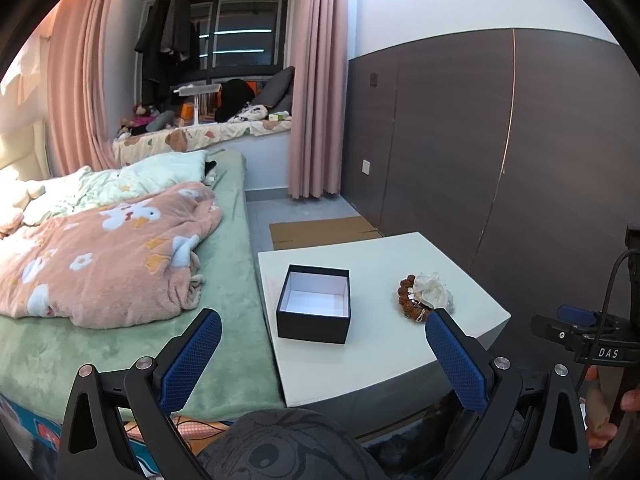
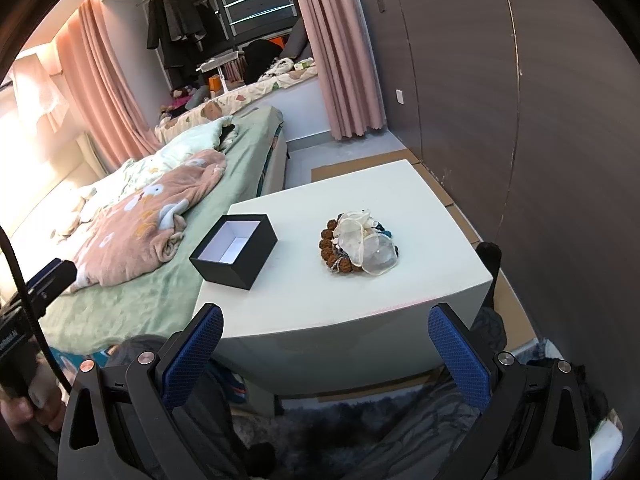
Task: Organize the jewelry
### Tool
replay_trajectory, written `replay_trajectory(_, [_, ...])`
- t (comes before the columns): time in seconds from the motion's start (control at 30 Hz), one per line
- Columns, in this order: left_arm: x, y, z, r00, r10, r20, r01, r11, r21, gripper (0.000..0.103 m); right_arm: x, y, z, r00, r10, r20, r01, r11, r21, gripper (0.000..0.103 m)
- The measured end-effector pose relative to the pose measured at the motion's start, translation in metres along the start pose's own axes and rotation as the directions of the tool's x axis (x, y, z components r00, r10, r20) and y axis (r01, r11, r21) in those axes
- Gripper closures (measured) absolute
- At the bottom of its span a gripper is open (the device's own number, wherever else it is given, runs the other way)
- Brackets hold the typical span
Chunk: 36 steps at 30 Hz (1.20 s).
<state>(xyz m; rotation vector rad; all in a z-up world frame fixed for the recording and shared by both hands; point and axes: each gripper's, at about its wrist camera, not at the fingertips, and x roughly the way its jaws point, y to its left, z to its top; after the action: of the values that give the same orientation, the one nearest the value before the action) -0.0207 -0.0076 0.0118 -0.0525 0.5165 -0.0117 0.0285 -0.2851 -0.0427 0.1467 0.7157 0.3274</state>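
Right wrist view gives me the clearest look: my right gripper (image 2: 325, 340) hangs short of the white square desk (image 2: 400, 300), its blue pads spread wide with nothing between them. My left gripper (image 1: 323, 344) is just as wide open and empty, near the desk's front edge. The heap of jewelry (image 2: 359, 246), a brown wooden bead bracelet under pale translucent shell-like pieces, lies on the desk's right half, well apart from the open black cardboard box with a white lining (image 2: 234, 250), which holds nothing. I'd judge the heap light, loose and liable to tangle (the pale pieces look brittle and slick). The knobbly bead ring at its left edge seems the surest place to pinch
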Motion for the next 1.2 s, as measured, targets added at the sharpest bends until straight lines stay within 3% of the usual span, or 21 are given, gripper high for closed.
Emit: replay_trajectory(1.2, [-0.028,-0.002,0.001,0.999,-0.018,0.027,0.018,0.999,0.030,0.001,-0.029,-0.007,0.007,0.999,-0.001,0.042,0.001,1.000,-0.009,0.000])
